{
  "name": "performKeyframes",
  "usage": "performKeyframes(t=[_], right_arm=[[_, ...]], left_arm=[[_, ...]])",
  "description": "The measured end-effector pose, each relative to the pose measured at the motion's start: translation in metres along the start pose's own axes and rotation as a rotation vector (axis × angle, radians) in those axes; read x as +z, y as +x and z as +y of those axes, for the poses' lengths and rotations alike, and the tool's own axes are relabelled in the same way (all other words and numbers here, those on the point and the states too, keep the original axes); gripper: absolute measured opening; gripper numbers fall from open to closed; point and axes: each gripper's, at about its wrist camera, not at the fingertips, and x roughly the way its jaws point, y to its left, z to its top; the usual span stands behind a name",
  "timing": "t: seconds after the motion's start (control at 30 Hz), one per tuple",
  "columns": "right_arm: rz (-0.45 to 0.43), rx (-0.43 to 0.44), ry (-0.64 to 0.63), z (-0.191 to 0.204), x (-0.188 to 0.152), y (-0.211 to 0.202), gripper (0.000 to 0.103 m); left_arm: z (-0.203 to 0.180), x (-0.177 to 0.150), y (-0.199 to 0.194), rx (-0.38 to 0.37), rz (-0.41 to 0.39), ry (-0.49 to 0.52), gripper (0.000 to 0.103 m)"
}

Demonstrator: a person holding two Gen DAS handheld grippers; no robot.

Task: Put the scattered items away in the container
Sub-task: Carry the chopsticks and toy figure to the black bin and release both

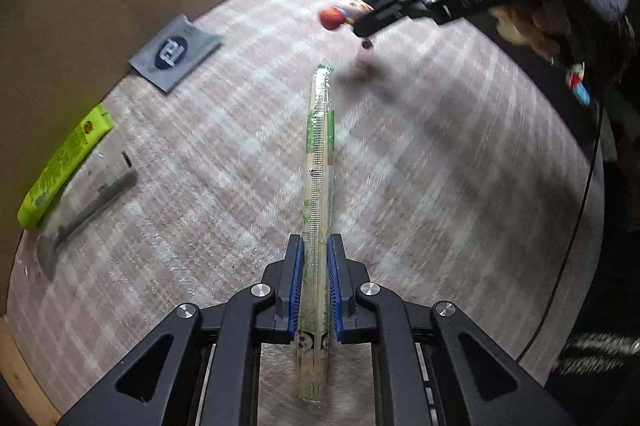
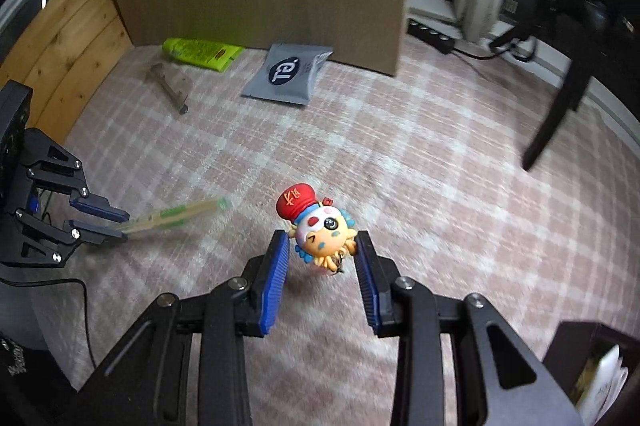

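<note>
Now | left gripper (image 1: pixel 314 258) clamps chopsticks (image 1: pixel 318 154) | right gripper (image 2: pixel 322 246) pinches figurine (image 2: pixel 322 232)

A pink-and-white checked carpet (image 2: pixel 440 154) is seen. On it, a lime-green packet (image 2: pixel 202 52), a grey pouch (image 2: pixel 288 74) and a red-capped yellow toy (image 2: pixel 322 232).
</note>
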Motion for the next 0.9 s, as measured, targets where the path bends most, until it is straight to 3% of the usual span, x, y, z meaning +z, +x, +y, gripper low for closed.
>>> performKeyframes(t=[0.2,0.37,0.43,0.9], right_arm=[[-0.055,-0.015,0.064,-0.007,-0.006,-0.014,0.033],[-0.099,-0.048,0.133,-0.028,-0.029,-0.046,0.033],[-0.117,-0.064,0.164,-0.039,-0.041,-0.061,0.033],[-0.243,-0.235,0.458,-0.144,-0.168,-0.18,0.033]], left_arm=[[-0.014,0.013,-0.025,0.006,-0.034,-0.014,0.011],[-0.007,0.066,-0.032,-0.008,-0.061,0.0,0.011],[-0.02,0.109,-0.028,-0.016,-0.074,0.031,0.011],[-0.143,0.212,-0.017,-0.136,-0.175,0.171,0.011]])
